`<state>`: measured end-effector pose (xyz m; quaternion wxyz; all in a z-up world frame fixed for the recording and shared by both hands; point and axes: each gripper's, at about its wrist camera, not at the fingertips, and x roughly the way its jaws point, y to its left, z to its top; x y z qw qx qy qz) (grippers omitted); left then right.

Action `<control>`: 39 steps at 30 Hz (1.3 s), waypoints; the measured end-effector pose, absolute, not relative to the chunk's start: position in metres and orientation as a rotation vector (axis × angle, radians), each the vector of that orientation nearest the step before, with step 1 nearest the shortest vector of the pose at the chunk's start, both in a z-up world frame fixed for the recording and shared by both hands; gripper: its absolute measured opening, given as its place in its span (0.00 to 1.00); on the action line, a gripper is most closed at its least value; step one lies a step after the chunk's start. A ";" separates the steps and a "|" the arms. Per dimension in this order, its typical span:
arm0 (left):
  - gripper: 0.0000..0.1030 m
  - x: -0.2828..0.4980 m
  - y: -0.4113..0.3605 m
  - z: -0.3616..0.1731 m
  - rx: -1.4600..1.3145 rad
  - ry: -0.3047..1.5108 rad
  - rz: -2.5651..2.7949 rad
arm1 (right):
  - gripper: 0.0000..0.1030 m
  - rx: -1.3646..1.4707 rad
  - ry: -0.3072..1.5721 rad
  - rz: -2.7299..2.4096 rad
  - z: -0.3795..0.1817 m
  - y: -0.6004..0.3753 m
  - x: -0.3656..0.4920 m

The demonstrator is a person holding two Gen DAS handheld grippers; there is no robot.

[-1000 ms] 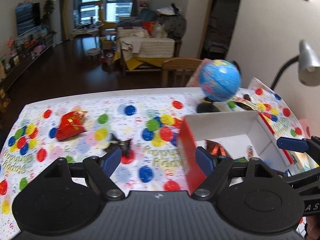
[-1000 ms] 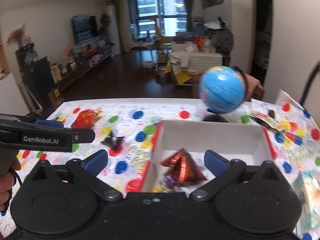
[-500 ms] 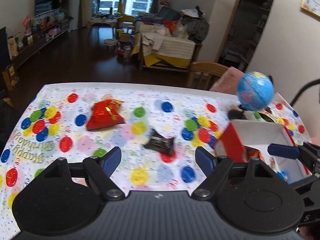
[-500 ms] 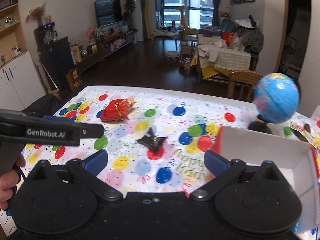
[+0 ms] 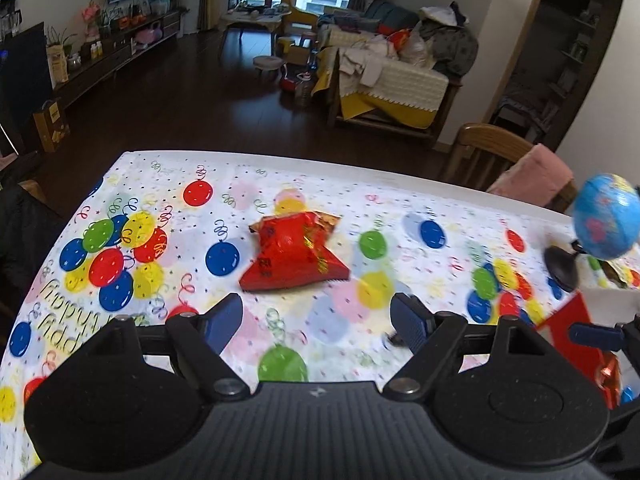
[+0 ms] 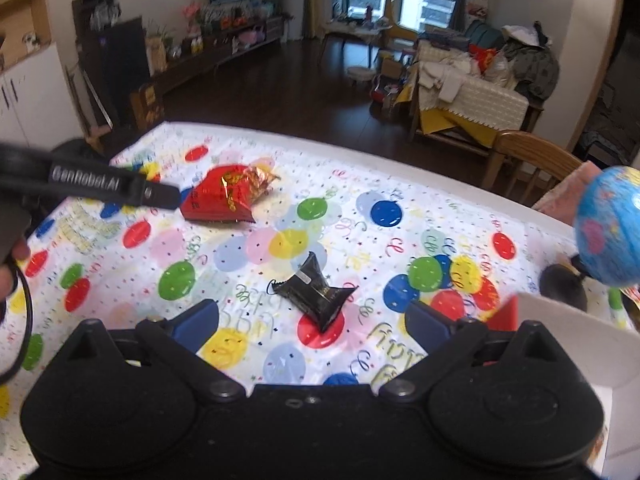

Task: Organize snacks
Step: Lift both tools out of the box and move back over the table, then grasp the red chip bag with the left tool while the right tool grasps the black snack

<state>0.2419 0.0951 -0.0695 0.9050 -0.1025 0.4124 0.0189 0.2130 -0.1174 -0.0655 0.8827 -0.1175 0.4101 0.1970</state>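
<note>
Two snacks left loose on counter (image 6: 400,184): red bag (image 5: 296,252) dead ahead of left tool (image 5: 316,320), black packet (image 6: 316,292) between right tool (image 6: 312,320) fingers. Both tools wide apart, empty, lined up for grabs. Box (image 6: 568,344) waits far right.

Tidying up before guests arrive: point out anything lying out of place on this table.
Two snacks lie loose on the tablecloth outside the box: a red packet toward the far left and a crumpled black packet nearer the middle.
</note>
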 end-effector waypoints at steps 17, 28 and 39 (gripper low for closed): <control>0.79 0.360 0.115 -0.127 -0.206 1.003 0.087 | 0.86 -0.358 0.979 0.481 -0.131 -0.083 0.299; 0.79 0.388 0.115 -0.159 -0.203 1.073 0.087 | 0.86 -0.392 1.041 0.523 -0.155 -0.073 0.309; 0.66 0.382 0.113 -0.164 -0.235 1.063 0.073 | 0.52 -0.395 1.054 0.501 -0.161 -0.073 0.301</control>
